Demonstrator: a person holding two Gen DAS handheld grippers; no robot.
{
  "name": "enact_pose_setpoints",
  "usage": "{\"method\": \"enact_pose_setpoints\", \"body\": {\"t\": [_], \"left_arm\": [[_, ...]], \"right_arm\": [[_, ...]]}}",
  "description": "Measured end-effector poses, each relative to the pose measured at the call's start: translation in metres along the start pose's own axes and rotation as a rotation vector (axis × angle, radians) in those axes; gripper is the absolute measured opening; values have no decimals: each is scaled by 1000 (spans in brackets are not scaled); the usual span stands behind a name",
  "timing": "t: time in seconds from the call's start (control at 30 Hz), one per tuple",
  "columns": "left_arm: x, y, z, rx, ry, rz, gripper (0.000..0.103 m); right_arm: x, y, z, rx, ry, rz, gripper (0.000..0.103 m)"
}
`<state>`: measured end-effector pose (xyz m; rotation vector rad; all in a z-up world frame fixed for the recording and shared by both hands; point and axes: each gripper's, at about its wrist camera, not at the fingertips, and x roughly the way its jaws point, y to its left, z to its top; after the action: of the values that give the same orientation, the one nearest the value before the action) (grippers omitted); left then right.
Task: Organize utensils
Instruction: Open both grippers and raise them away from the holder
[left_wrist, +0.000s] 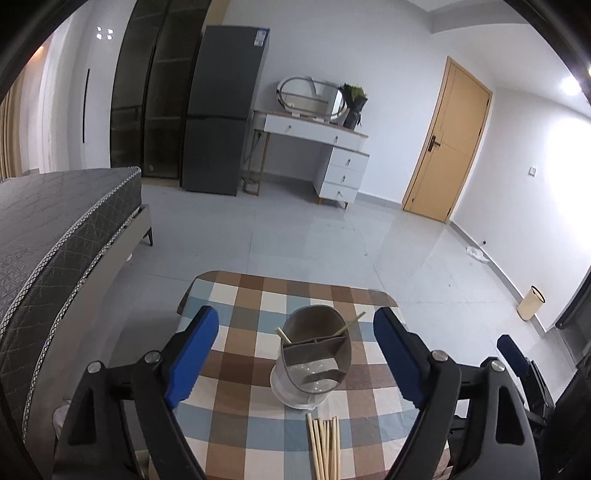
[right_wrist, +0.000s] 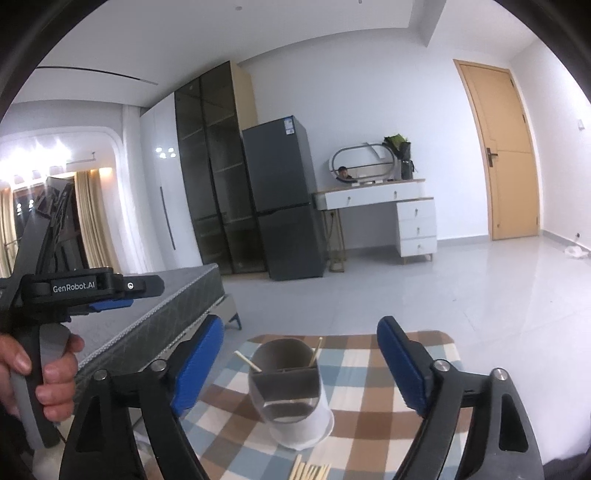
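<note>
Left tool (left_wrist: 295, 325) released, nothing between its fingers. Grey holder (left_wrist: 314, 354) upright mid-tabletop (left_wrist: 243, 295), two chopsticks (left_wrist: 349, 325) inside, loose bundle (left_wrist: 325, 443) just before it. Right tool (right_wrist: 301, 332) likewise spread, empty.

Brown, blue and cream checked tablecloth (left_wrist: 243, 373); on it a grey holder (left_wrist: 314, 354) with white base, pale wooden chopsticks (left_wrist: 325, 443) just beside it.
</note>
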<state>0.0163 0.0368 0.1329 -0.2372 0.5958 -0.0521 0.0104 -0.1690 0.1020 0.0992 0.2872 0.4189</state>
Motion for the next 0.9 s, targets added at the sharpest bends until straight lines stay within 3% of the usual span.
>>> {"method": "enact_pose_setpoints", "body": {"t": [0.1,0.17,0.27,0.57,0.9], "left_arm": [[-12,-3,-12,-15,-36,5,84],[-23,-5,-26,-23,-74,6,89],[-29,-6,-45,-30,-100,8,96],[-2,-3,-77,14,-3,32,96],[42,-2,-113,56,79,60,96]], "right_arm": [[-10,6,-4,-5,-7,-11,90],[-18,7,-8,2,-15,-26,100],[-20,5,-11,15,-13,-36,101],[-24,-4,-50,39,86,-93,102],[-3,-24,-93,89,281,-113,101]]}}
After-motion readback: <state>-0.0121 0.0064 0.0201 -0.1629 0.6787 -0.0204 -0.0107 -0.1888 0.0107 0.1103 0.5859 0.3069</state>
